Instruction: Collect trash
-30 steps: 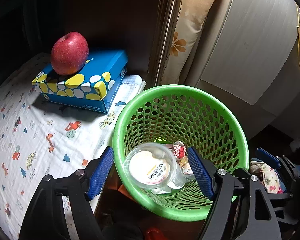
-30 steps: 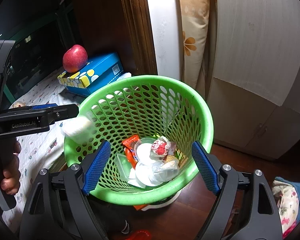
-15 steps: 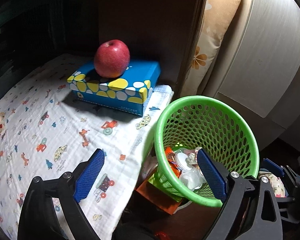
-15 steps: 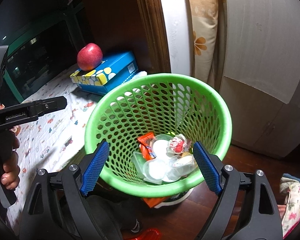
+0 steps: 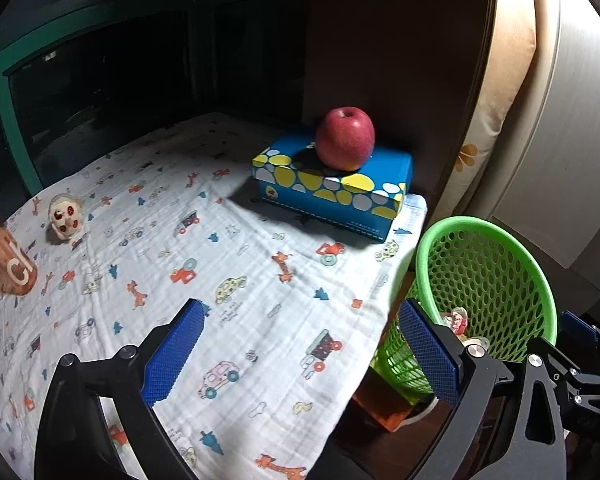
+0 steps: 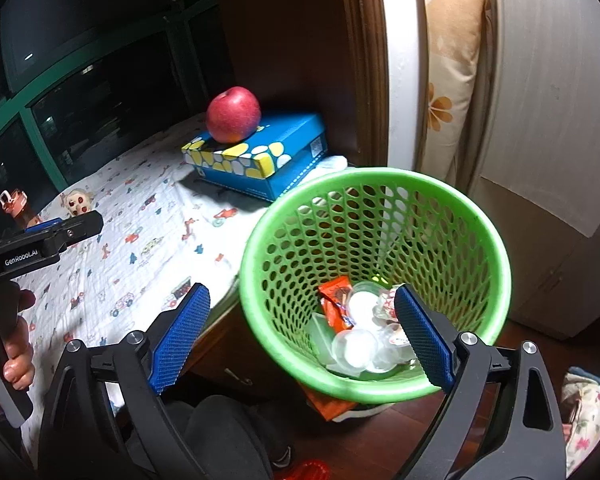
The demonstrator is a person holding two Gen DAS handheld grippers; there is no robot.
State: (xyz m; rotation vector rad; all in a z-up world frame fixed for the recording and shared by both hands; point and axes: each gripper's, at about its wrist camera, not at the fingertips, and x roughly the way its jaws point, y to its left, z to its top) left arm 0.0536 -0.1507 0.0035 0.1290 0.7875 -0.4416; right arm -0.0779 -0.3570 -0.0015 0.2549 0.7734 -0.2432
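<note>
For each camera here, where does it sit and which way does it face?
Left wrist: on the left tongs, angled down over the patterned cloth; both blue pads show, open and empty.
Right wrist: on the right tongs, angled down into the green basket of wrappers; a hand holding the left tongs shows at left.
Shared: apple on blue box, basket, cloth.

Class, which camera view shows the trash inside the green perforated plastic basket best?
The right wrist view: it looks down into the green perforated plastic basket at the trash. The left wrist view sees the basket sidelong, revealing scraps.
</note>
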